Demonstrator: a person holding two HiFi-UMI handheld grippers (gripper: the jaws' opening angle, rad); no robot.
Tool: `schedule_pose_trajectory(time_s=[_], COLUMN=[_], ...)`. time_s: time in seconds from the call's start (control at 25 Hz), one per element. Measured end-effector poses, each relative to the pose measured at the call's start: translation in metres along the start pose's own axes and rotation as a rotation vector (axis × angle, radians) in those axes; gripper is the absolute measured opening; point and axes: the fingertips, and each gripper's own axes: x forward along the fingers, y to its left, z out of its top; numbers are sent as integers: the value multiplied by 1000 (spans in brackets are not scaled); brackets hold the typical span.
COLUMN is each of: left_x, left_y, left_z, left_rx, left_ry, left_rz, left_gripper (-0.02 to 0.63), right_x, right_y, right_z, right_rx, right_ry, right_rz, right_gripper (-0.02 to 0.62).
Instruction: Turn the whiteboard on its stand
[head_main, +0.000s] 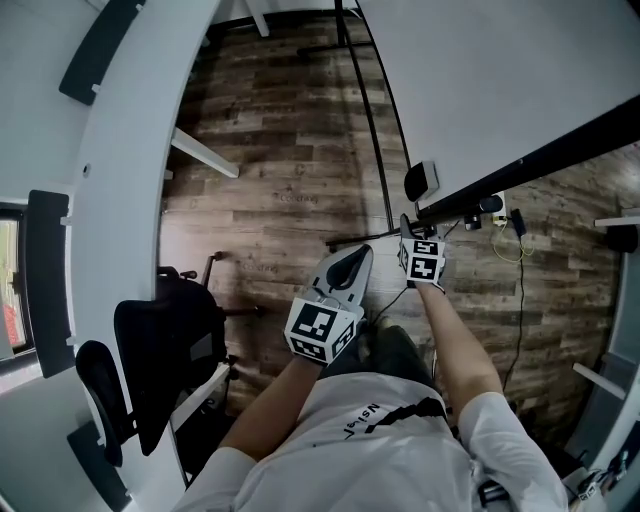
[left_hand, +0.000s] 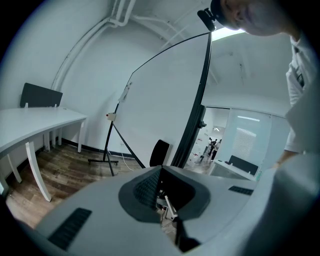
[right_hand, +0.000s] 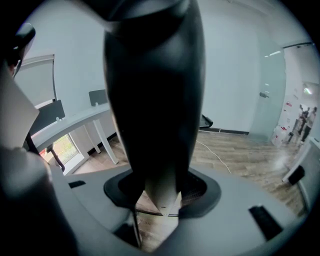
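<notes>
At whiteboard (head_main: 500, 90) edge, right gripper (head_main: 406, 228) clamped; left gripper (head_main: 360, 256) closed, empty.

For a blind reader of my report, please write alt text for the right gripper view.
The right gripper is closed on the whiteboard's dark frame, which fills the centre; behind lie a white desk and wooden floor.

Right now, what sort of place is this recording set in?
Probably an office or meeting room: a large whiteboard on a stand, white desks with a black office chair, and wood-plank flooring.
</notes>
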Motion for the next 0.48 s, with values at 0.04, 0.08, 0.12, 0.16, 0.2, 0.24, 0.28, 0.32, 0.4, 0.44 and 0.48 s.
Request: schedule_pose_trajectory(time_s=[0.04,0.08,0.12,0.16,0.2,0.24,0.28,0.32,0.4,0.44,0.48], left_x=[-2,-5,-9,-12,-15,-18,-22,-25,-35,-40,-45], left_y=[-4,-9,-15,-22,-30,-38,-45,-53,-68,-76,-83], left_z=[-4,-7,-11,-15,-19,-22,-26,-30,-38,-42,-45], left_rx=[-3,-6,-10,-13,-16,-19,-20,-19,-21,-23,-25], left_ry=[-1,-3,-4,-6,-8,-11,-14,-17,-21,-23,-26], left_rz=[8,16,23,31,38,44,49,54,65,73,81], left_gripper=[11,11,11,11,11,11,11,11,11,11,11], right_x=[-5,-11,-17,-24,-31,-37,-42,-47,-57,-63,-69], right_y=[1,2,2,2,3,4,5,6,8,9,10], right_z=[-4,-9,-15,-22,-28,-34,-39,-44,-56,-63,-69], right_rx=[0,0,-1,-2,-5,-10,-16,-20,-27,-30,-34], right_ry=[1,2,4,6,6,5,4,5,17,27,36], right_rz=[2,4,7,13,20,27,33,38,48,54,61], right_gripper=[186,186,186,186,186,186,186,186,186,186,186])
